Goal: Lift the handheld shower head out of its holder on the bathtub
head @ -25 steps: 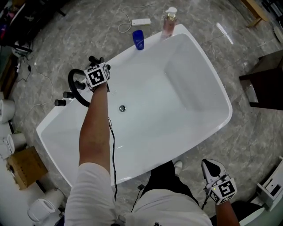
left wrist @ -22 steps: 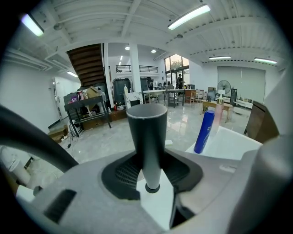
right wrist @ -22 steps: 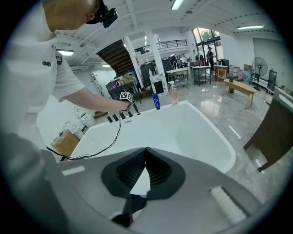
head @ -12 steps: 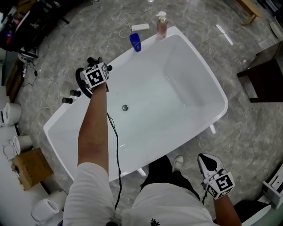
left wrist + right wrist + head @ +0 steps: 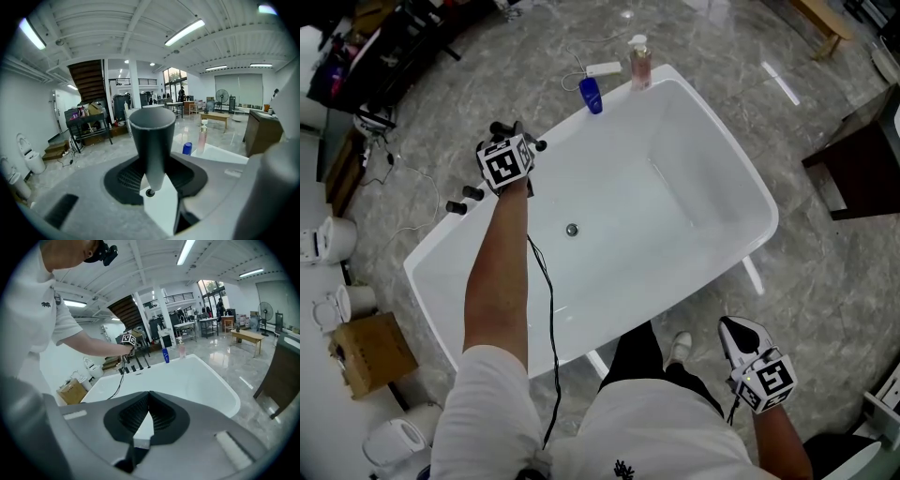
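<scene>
My left gripper (image 5: 505, 141) hangs above the far left rim of the white bathtub (image 5: 724, 131), shut on the black shower head (image 5: 516, 127). In the left gripper view its dark round handle (image 5: 151, 140) stands upright between the jaws of that gripper (image 5: 152, 176), lifted above the floor behind. The black tap knobs (image 5: 461, 201) sit on the rim just left of it. Its holder is hidden under my hand. My right gripper (image 5: 742, 339) hangs low beside my right leg, off the tub, with its jaws together and nothing in them (image 5: 149, 399).
A blue bottle (image 5: 591, 95) and a pink pump bottle (image 5: 639, 62) stand on the tub's far corner, with a white power strip (image 5: 603, 68) on the floor behind. A dark cabinet (image 5: 861, 169) is at right, a cardboard box (image 5: 369, 352) and toilets at left.
My left gripper has risen with the shower head in it, and the black hose loop beside it is no longer seen. My right gripper has shifted a little.
</scene>
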The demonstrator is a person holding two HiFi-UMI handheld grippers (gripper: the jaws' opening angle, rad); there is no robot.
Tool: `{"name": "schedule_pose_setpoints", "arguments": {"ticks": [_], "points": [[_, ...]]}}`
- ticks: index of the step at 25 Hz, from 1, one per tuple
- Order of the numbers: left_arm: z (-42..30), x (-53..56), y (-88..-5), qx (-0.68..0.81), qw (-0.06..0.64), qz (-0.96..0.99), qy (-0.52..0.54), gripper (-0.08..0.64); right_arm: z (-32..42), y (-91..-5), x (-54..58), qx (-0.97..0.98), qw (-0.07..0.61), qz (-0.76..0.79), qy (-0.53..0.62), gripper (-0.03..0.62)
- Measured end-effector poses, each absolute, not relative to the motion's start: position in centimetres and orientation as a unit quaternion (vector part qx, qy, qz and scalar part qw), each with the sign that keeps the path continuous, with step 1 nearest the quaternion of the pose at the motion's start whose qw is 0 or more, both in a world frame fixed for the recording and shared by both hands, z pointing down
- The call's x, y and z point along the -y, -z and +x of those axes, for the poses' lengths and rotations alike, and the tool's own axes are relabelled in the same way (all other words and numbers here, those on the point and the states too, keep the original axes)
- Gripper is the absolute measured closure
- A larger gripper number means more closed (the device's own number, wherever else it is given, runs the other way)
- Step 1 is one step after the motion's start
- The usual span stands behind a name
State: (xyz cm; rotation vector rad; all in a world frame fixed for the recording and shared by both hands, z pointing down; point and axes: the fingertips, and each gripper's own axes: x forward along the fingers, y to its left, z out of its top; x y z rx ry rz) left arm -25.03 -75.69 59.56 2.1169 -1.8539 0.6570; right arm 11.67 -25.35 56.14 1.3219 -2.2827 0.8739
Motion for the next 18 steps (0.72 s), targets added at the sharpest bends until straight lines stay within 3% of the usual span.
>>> {"name": "schedule_pose_setpoints", "arguments": {"ticks": [18], "points": [[-22.3,64.5,-47.1,0.622,0.072,0.754,-0.198,0.420,12.7,-53.1,20.7,0.852,0.145,0.431,-0.258,0.578]]}}
